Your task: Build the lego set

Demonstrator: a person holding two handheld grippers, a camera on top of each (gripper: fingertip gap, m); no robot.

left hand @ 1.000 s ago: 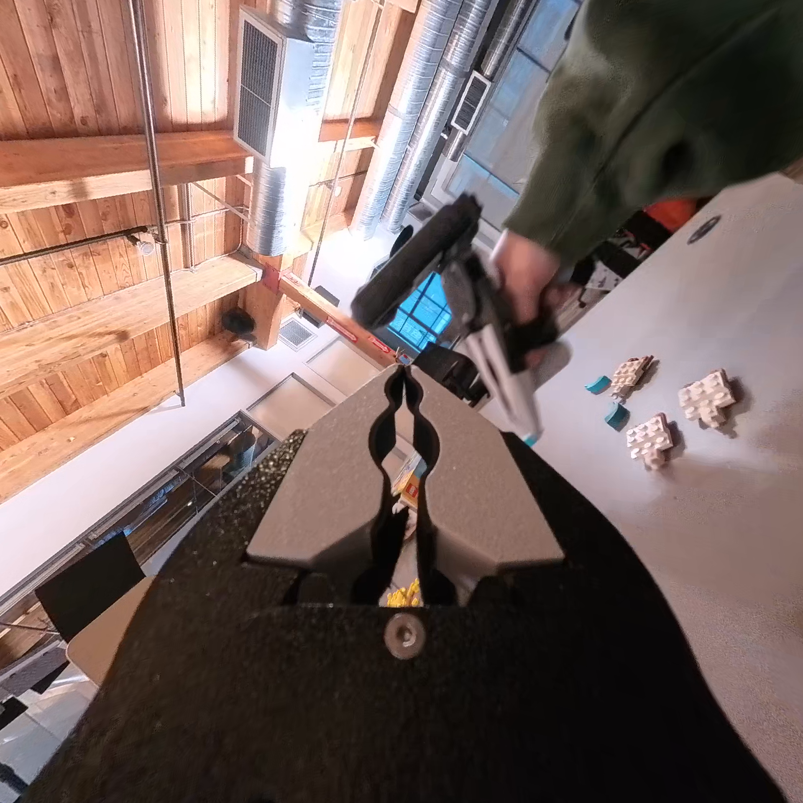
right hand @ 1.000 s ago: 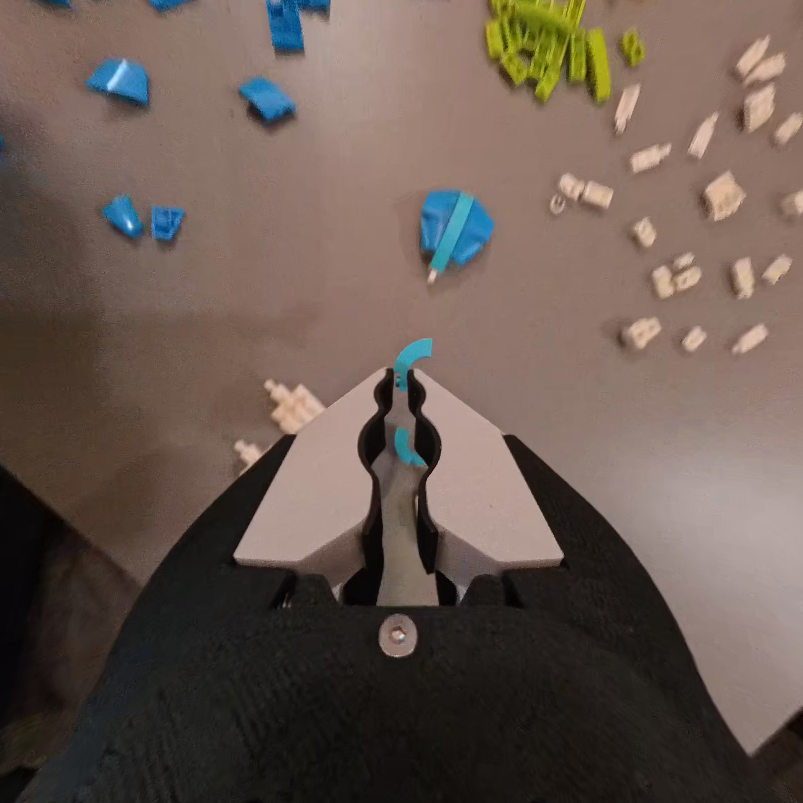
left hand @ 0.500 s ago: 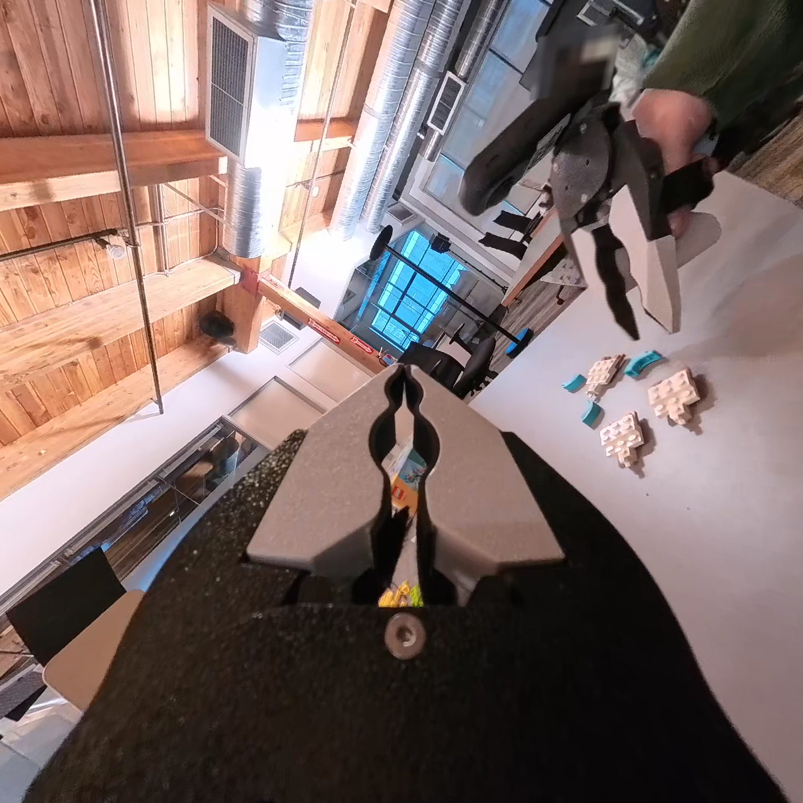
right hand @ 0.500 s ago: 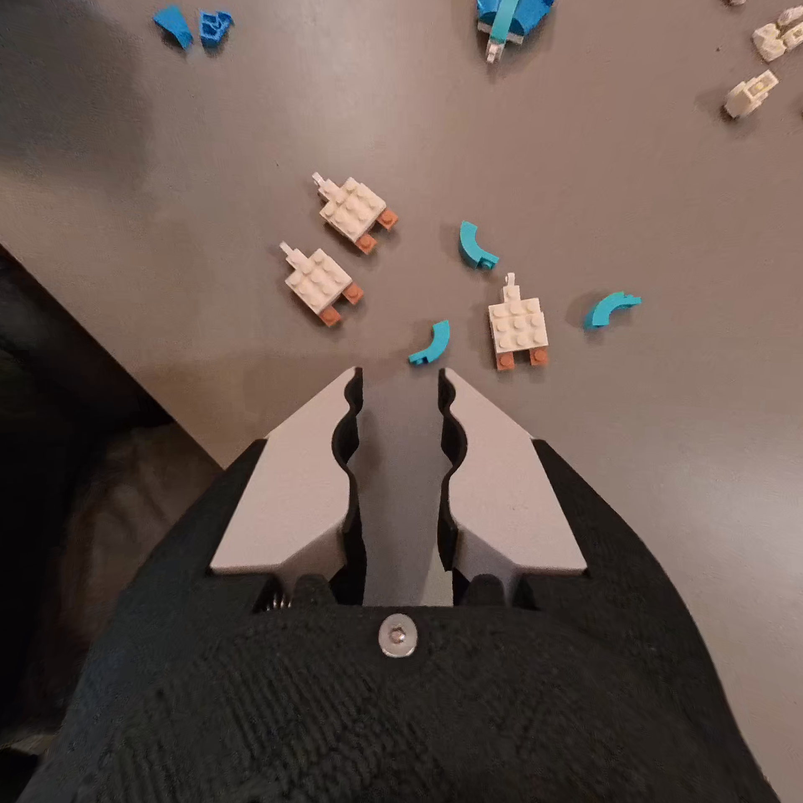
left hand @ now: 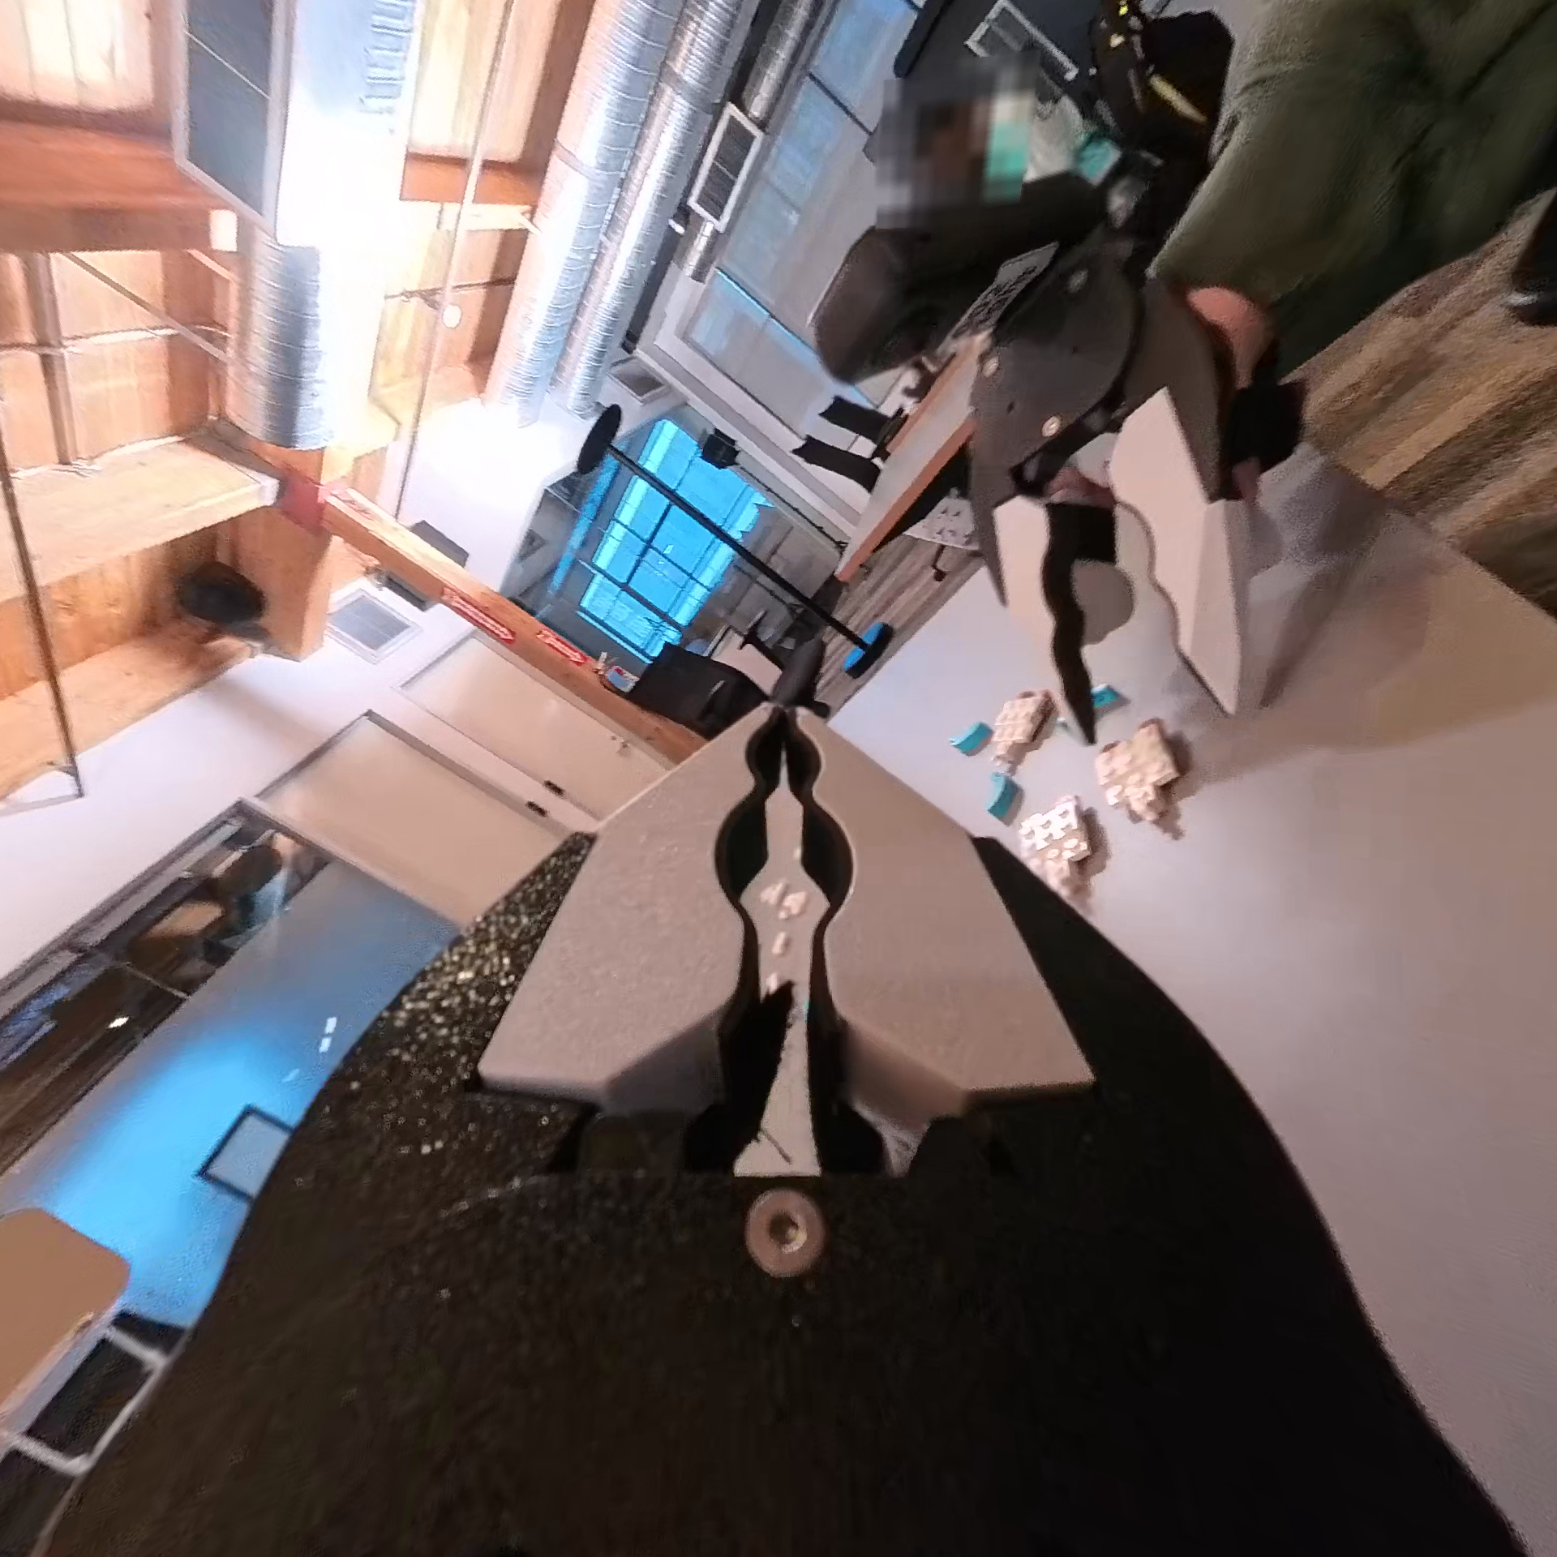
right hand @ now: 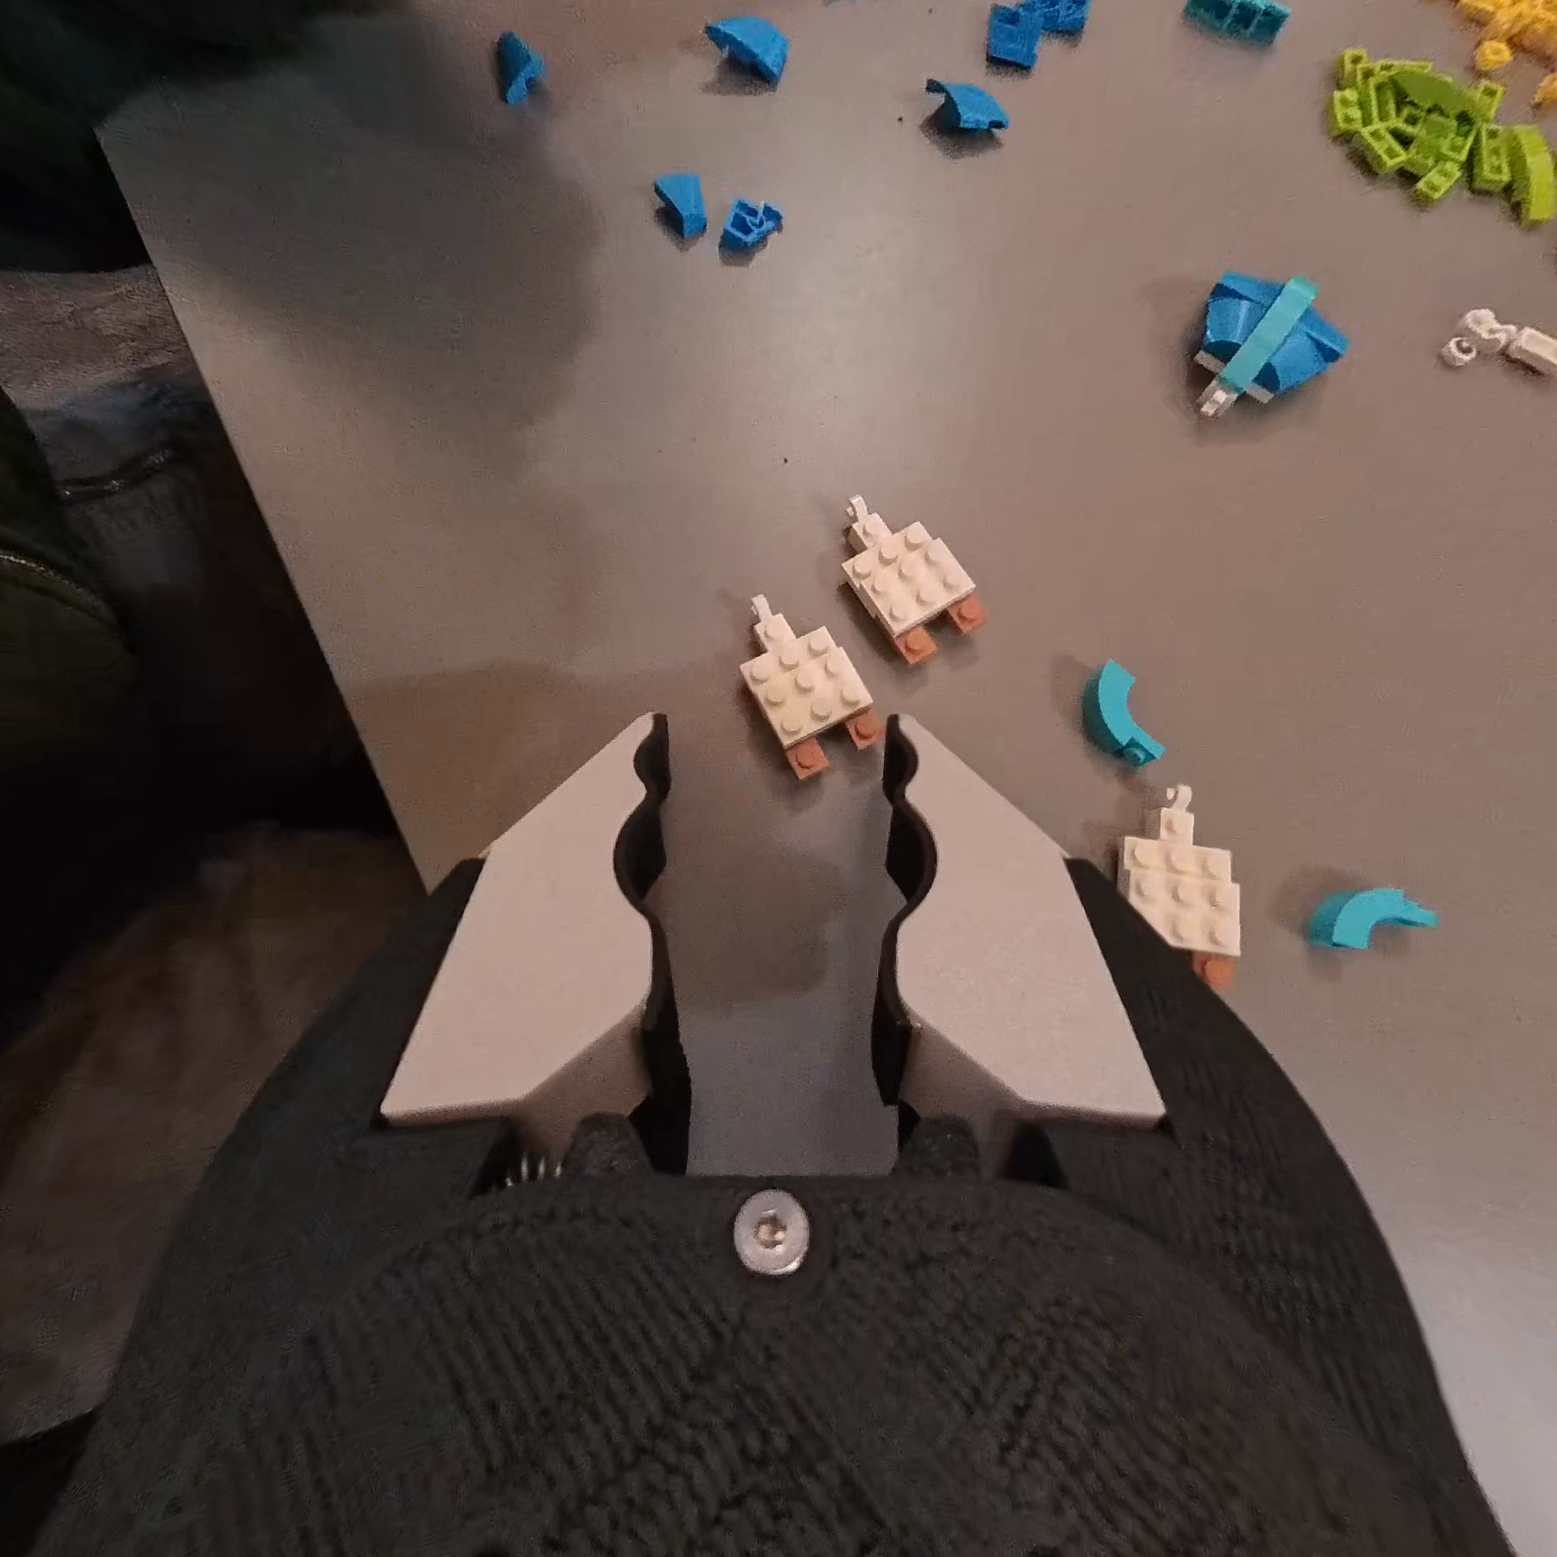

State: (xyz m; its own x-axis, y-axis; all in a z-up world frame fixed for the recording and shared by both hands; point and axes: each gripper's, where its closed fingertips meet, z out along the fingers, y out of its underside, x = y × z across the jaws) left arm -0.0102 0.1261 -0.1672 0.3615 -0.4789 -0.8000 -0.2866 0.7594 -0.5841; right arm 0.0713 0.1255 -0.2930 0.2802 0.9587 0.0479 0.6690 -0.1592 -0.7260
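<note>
My right gripper [right hand: 775,726] is open and empty, above the grey table [right hand: 505,421] near its left edge. A white brick assembly with brown feet [right hand: 805,695] lies just ahead of its fingertips, untouched. A second one [right hand: 910,577] lies beyond it and a third [right hand: 1184,897] beside the right finger. Teal curved pieces [right hand: 1116,712] [right hand: 1369,918] lie among them. My left gripper [left hand: 783,714] is shut with nothing between its tips, held above the table and tilted. The left wrist view shows the right gripper [left hand: 1154,716] open over the white assemblies [left hand: 1137,767].
A blue assembly with a teal bar [right hand: 1268,341] lies at the right. Loose blue pieces [right hand: 678,202] and a green pile [right hand: 1432,135] lie farther back. The table edge runs down the left, with dark cloth beyond. A person's green sleeve [left hand: 1365,152] is behind the right gripper.
My right gripper was shut on a teal curved piece, let it go on the table by the white assemblies, then opened wider and shifted left. My left gripper stayed shut and tilted.
</note>
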